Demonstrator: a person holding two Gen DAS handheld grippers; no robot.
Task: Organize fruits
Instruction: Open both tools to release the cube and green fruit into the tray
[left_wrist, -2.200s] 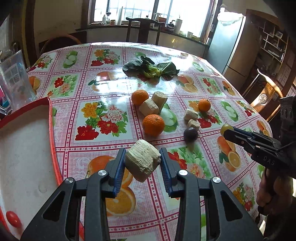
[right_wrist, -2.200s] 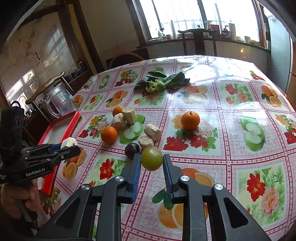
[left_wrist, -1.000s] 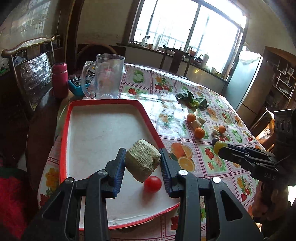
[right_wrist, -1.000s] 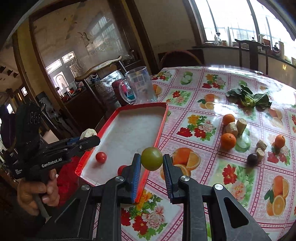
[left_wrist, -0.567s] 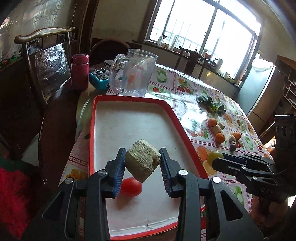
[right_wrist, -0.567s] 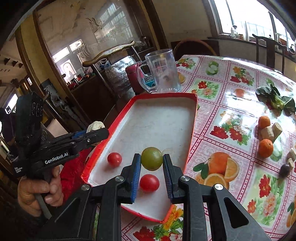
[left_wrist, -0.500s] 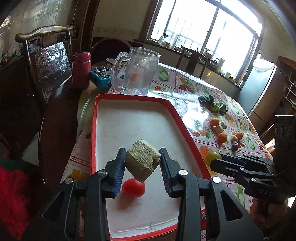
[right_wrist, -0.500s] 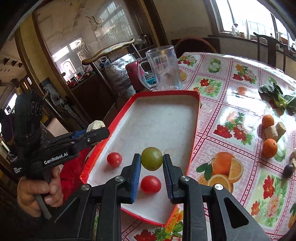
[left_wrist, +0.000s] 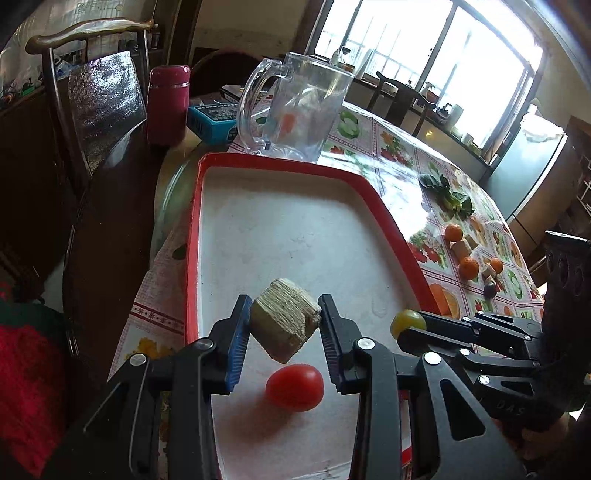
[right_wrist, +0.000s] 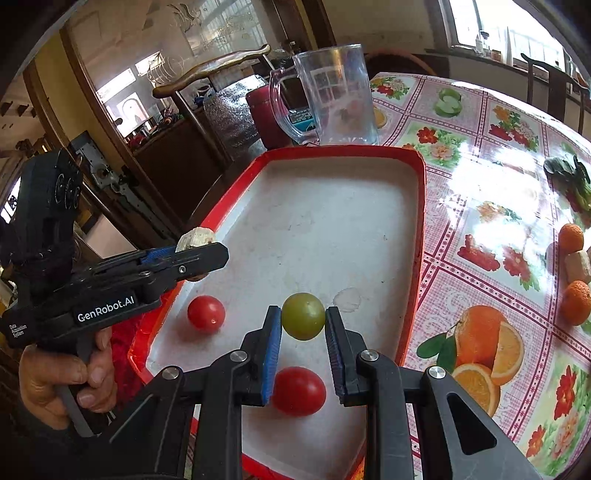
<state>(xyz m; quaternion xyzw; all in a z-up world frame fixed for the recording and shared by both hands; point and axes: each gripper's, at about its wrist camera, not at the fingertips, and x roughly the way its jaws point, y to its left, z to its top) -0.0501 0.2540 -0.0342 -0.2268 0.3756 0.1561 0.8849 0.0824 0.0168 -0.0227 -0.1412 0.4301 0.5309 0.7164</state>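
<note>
My left gripper (left_wrist: 283, 325) is shut on a beige fibrous chunk (left_wrist: 282, 323), held just above the near end of the red-rimmed white tray (left_wrist: 295, 229). A red tomato (left_wrist: 294, 387) lies on the tray under it. My right gripper (right_wrist: 303, 319) is shut on a small green round fruit (right_wrist: 303, 316), also low over the tray (right_wrist: 332, 206). Two red tomatoes (right_wrist: 206, 312) (right_wrist: 299, 390) rest on the tray floor near it. In the right wrist view the left gripper (right_wrist: 199, 243) comes in from the left with the chunk (right_wrist: 194, 235). The right gripper (left_wrist: 406, 326) and its fruit (left_wrist: 408, 322) show at the right of the left wrist view.
A clear glass mug (left_wrist: 295, 110), a maroon flask (left_wrist: 167, 105) and a blue box (left_wrist: 212, 118) stand beyond the tray. Oranges (left_wrist: 469, 266), beige chunks (left_wrist: 461, 246), a dark fruit (left_wrist: 490, 291) and leafy greens (left_wrist: 448, 195) lie on the flowered tablecloth (right_wrist: 498, 221). A wooden chair (left_wrist: 92, 92) stands left.
Both grippers have sunk and moved further over the tray, each keeping its load. The tray, its tomatoes and the mug look larger and closer.
</note>
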